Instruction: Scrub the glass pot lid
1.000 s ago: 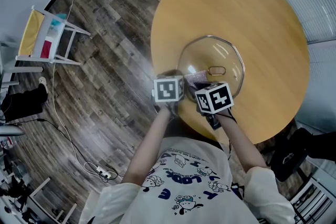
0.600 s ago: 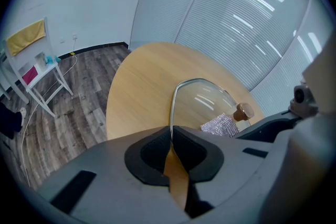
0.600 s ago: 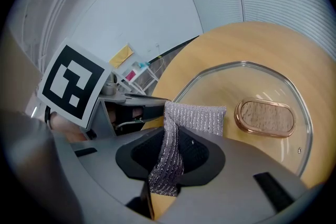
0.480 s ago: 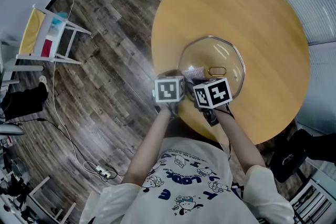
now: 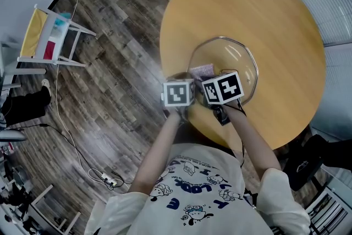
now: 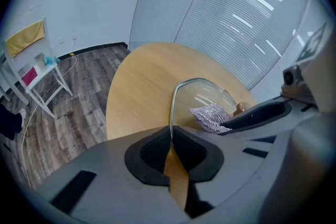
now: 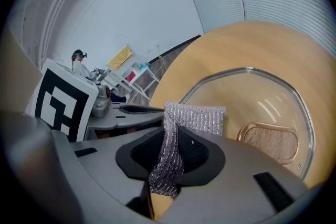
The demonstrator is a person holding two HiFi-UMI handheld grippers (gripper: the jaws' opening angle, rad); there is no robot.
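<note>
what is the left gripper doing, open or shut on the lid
Shut on the lid: the left gripper view shows the left gripper's fingers closed on its metal rim, which runs in between them.

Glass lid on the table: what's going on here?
A person works two grippers. The left gripper is shut on the rim of the glass pot lid, steadying it on the round wooden table. The right gripper is shut on a silvery scrub pad, held at the glass beside the lid's handle.
</note>
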